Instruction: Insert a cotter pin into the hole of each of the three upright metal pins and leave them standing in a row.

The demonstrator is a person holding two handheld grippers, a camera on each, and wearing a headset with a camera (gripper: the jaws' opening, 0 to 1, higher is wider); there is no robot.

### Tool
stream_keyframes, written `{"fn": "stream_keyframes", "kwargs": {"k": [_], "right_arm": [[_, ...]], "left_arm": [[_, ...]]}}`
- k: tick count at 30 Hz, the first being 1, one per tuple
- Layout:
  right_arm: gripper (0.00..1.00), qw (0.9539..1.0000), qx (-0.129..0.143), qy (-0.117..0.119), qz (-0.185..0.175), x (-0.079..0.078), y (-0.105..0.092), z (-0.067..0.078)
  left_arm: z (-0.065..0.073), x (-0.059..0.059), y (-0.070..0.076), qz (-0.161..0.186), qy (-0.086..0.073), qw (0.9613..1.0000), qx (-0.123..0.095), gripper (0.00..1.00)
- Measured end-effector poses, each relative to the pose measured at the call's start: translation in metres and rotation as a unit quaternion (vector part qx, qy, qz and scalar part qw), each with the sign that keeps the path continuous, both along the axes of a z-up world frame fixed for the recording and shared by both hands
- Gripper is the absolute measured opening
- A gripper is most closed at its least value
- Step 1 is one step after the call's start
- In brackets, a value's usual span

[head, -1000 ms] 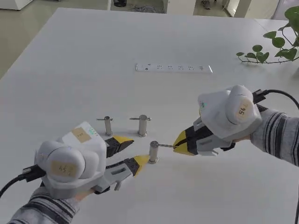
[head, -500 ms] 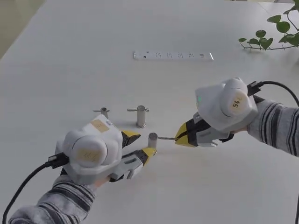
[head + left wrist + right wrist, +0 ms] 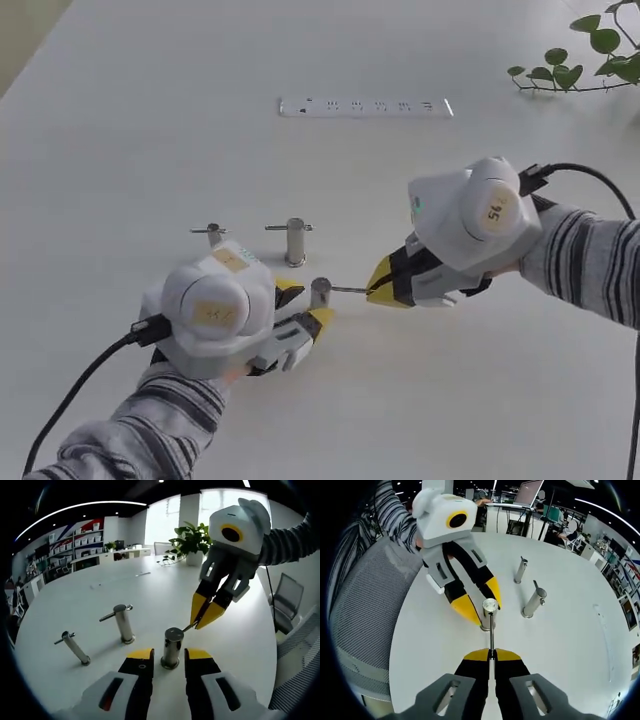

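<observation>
Pin 1 [image 3: 214, 238]: steel cyl., upright, left end. Cotter 1 [image 3: 205, 230] through its head, horiz.

Pin 2 [image 3: 294, 245]: same type, upright, near pin 1 on its right. Cotter 2 [image 3: 288, 227] through its head, horiz., ends out both sides.

Pin 3 [image 3: 320, 293]: upright, right of pin 2 and nearer the person.

Cotter 3 [image 3: 350, 290]: thin wire, horiz., clamped in right gripper [image 3: 377, 291]. Tip at pin 3's head, approx. at the hole; entry unclear.
</observation>
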State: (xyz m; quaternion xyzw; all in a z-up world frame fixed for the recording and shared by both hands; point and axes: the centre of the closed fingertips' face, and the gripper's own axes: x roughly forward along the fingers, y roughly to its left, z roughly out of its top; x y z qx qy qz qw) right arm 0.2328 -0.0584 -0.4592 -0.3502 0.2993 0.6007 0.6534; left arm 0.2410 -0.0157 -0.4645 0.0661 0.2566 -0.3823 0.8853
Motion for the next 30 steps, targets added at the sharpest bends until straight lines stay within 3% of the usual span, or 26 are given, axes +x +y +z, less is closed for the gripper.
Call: {"fn": "stream_keyframes", "kwargs": {"k": [12, 30], "right_arm": [[0.00, 1.0000, 0.008, 0.000, 0.001, -0.001, 0.006, 0.004], [0.00, 0.9998, 0.008, -0.007, 0.015, 0.002, 0.020, 0.010]], "left_arm": [[-0.001, 0.004, -0.004, 0.014, 0.009, 0.9997, -0.017, 0.14], [-0.004, 0.003, -0.006, 0.017, 0.005, 0.9996, -0.021, 0.11]]}}
